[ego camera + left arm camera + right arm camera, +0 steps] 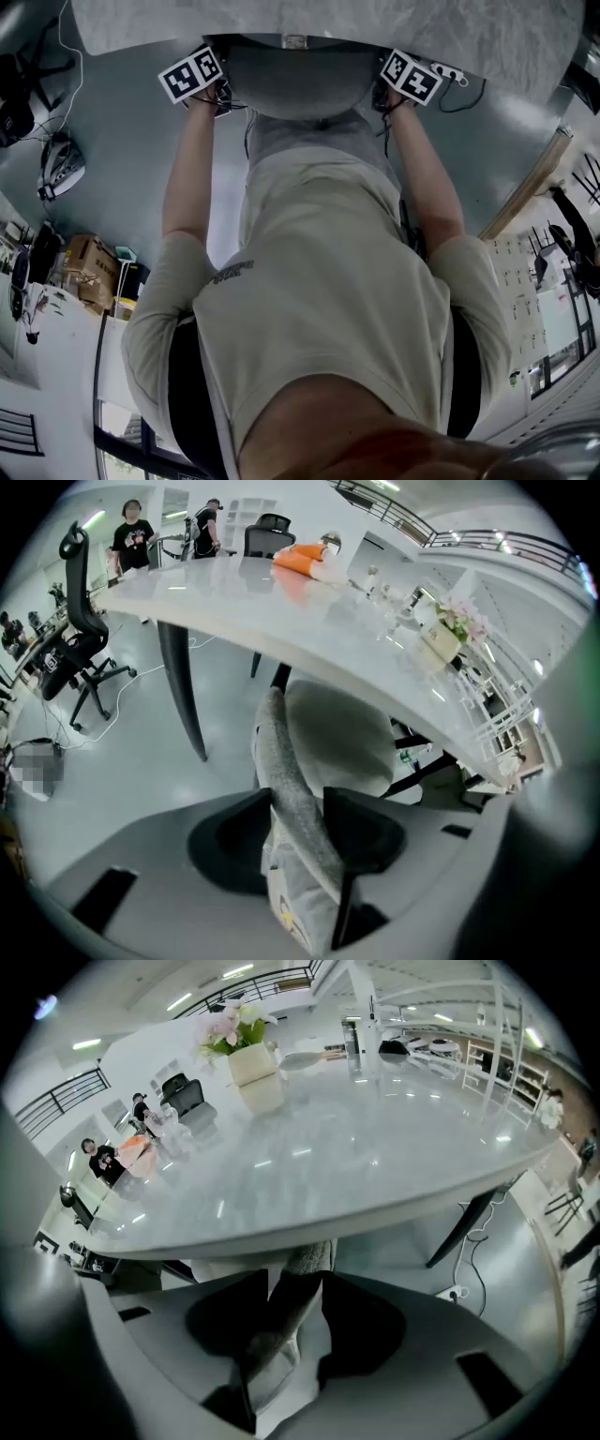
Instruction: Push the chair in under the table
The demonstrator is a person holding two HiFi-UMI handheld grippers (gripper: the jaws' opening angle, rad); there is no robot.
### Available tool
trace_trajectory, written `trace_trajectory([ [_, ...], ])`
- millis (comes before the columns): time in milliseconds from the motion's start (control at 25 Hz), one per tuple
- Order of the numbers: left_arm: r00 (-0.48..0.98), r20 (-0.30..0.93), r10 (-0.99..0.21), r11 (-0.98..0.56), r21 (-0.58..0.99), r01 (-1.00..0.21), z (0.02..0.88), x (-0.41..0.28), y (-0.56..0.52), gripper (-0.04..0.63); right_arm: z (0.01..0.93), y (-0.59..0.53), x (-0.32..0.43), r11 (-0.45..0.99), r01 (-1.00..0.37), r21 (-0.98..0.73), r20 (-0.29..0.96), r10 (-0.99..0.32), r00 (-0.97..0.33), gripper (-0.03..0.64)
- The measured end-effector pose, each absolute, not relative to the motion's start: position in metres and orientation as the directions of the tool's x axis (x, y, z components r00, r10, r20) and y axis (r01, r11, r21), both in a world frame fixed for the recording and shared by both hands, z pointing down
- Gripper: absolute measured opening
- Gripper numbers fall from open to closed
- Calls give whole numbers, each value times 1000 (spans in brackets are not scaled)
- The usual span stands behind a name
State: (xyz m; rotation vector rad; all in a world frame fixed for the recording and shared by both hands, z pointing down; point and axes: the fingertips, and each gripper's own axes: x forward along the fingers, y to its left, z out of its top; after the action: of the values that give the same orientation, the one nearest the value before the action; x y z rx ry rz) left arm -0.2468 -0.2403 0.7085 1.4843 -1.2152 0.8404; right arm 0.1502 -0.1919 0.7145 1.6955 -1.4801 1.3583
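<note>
The grey chair backrest (295, 84) stands at the edge of the white marble table (328, 28), with its seat (342, 733) under the tabletop (281, 611). My left gripper (214, 94) sits at the backrest's left end and my right gripper (386, 94) at its right end. In the left gripper view the backrest rim (291, 771) runs between the jaws of the left gripper (298, 803), which stand apart around it. The right gripper (295, 1288) straddles the rim (291, 1312) the same way, just below the table's edge (356, 1166). Neither pair of pads visibly squeezes the fabric.
A dark table leg (183, 686) stands left of the chair. A black office chair (80, 639) and people (131, 536) are farther off. A flower box (248, 1049) and an orange item (300, 560) sit on the table. A power strip (457, 1293) lies on the floor.
</note>
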Motion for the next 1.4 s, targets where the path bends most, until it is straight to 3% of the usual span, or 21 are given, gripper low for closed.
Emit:
trace_trajectory([
  [440, 271, 878, -394, -26, 284, -959, 601, -248, -243, 103, 616, -178, 145, -223, -949, -223, 891, -442, -105, 124],
  [640, 345, 790, -507, -108, 339, -935, 525, -221, -285, 92, 547, -204, 141, -149, -957, -247, 832, -540, -131, 115],
  [1040, 467, 477, -744, -369, 290, -883, 340, -175, -372, 48, 331, -310, 117, 5, -981, -194, 455, -885, -94, 80],
  [1200, 504, 299, -810, -456, 219, -863, 247, -164, -389, 48, 249, -326, 109, 42, -985, -165, 287, -954, -89, 77],
  [1400, 553, 166, -817, -536, 136, -833, 176, -161, -395, 48, 167, -330, 89, 98, -988, -115, 122, -986, -112, 74],
])
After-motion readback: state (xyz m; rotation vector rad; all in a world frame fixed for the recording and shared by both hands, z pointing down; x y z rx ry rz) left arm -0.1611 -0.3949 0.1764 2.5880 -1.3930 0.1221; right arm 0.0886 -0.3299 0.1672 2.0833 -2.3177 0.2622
